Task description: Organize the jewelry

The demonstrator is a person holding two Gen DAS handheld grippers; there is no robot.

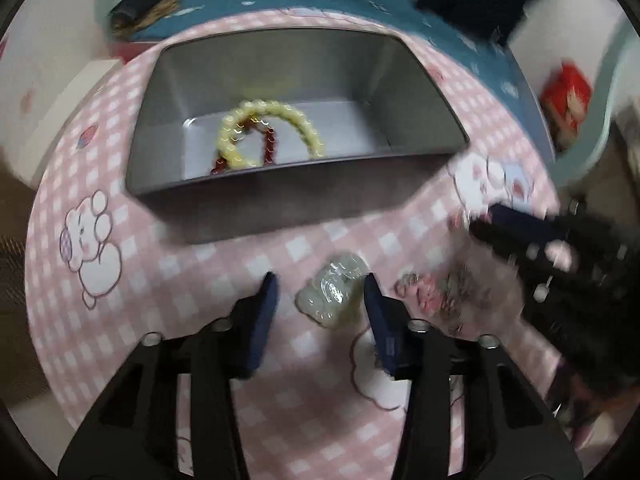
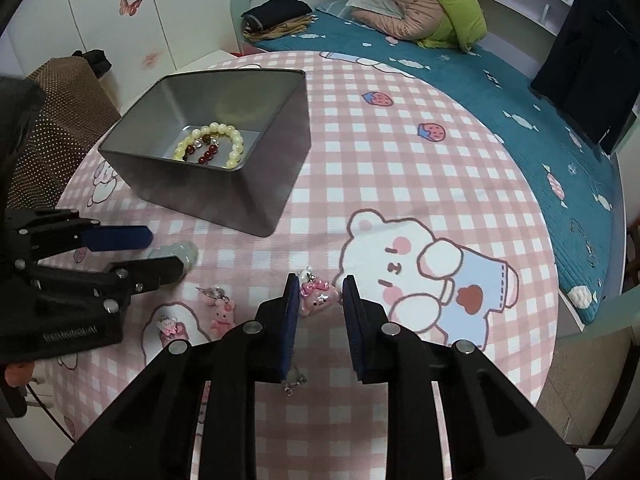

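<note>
Two bracelets [image 2: 210,144] in unlabelled tin [image 2: 224,184]; gripper print [image 2: 70,334] unreadable.

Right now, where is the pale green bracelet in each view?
Left wrist: the bracelet lies low centre on the cloth, between the open jaws of the left gripper.
Right wrist: bracelet at far left, partly hidden by the left gripper.
Shared landmark: the tin lies beyond it.
</note>
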